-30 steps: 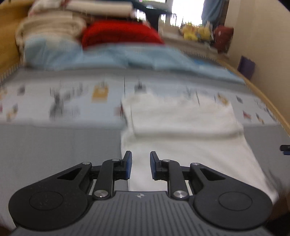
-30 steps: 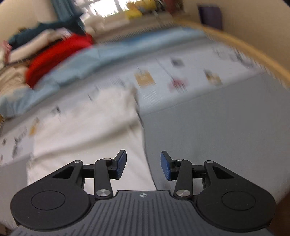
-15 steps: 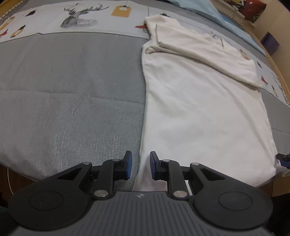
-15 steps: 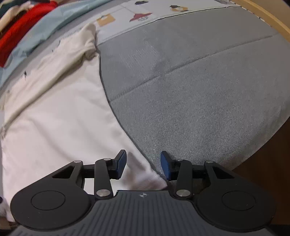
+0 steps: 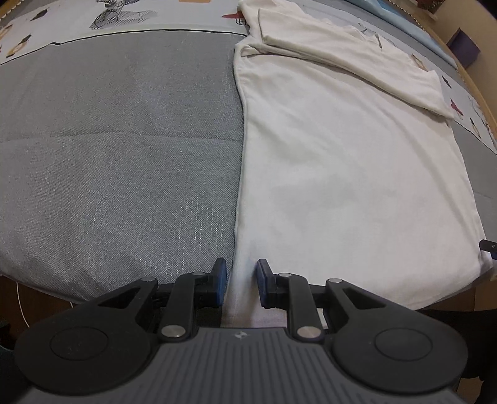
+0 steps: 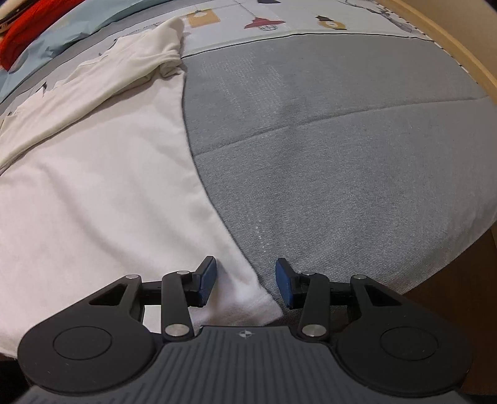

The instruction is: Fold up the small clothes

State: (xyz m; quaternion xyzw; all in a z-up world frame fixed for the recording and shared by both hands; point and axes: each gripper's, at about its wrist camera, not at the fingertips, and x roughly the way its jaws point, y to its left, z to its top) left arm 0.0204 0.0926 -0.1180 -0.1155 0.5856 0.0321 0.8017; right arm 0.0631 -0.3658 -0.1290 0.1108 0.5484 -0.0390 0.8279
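A white T-shirt (image 5: 351,161) lies flat on a grey bed cover (image 5: 118,149), its sleeves folded across the far end. My left gripper (image 5: 241,279) is open, its jaws astride the shirt's near left hem corner. In the right wrist view the same shirt (image 6: 93,186) fills the left half. My right gripper (image 6: 246,281) is open, its jaws astride the shirt's near right hem corner, low over the cover.
The grey cover (image 6: 341,155) ends at the bed's near edge, with dark floor below. A patterned sheet (image 5: 124,15) lies beyond the shirt. A red cloth (image 6: 28,21) and pale blue bedding sit far back. A wooden bed rail (image 6: 459,46) runs along the right.
Both grippers dropped from looking across the bed to low over the near hem, and have moved forward so each is astride a hem corner. Both jaws stay open.
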